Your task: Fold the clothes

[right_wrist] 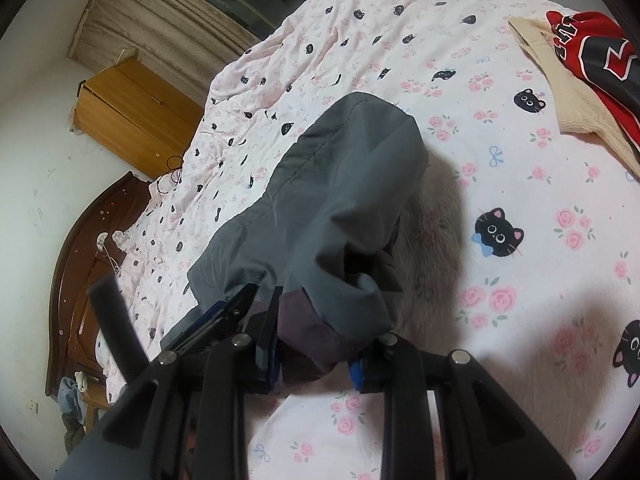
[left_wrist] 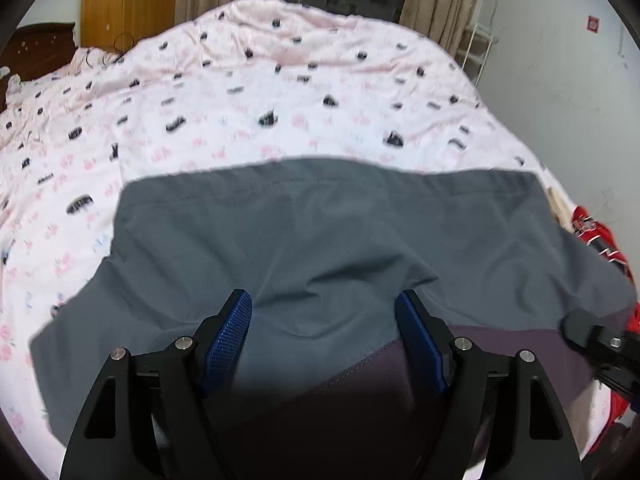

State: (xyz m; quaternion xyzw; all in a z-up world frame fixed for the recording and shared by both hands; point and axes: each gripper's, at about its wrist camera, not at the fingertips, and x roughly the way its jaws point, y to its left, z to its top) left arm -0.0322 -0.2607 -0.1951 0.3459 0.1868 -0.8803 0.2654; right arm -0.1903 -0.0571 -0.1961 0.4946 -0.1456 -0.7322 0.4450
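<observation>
A grey garment (left_wrist: 304, 240) with a dark purple band (left_wrist: 400, 364) at its near edge lies spread on the pink cat-print bedspread (left_wrist: 240, 92). My left gripper (left_wrist: 323, 312) is open, its blue-padded fingers wide apart just above the garment's near edge. In the right wrist view the same grey garment (right_wrist: 340, 200) is bunched and lifted, and my right gripper (right_wrist: 316, 344) has its jaws around the purple band (right_wrist: 308, 332). The left gripper (right_wrist: 224, 312) shows beside it. The right gripper's tip (left_wrist: 580, 326) shows at the right edge of the left wrist view.
A red and black garment (right_wrist: 600, 52) lies on a cream knit garment (right_wrist: 576, 108) at the bed's far right. A wooden cabinet (right_wrist: 132, 120), curtains (right_wrist: 160, 12) and a dark headboard (right_wrist: 92, 248) stand beyond the bed.
</observation>
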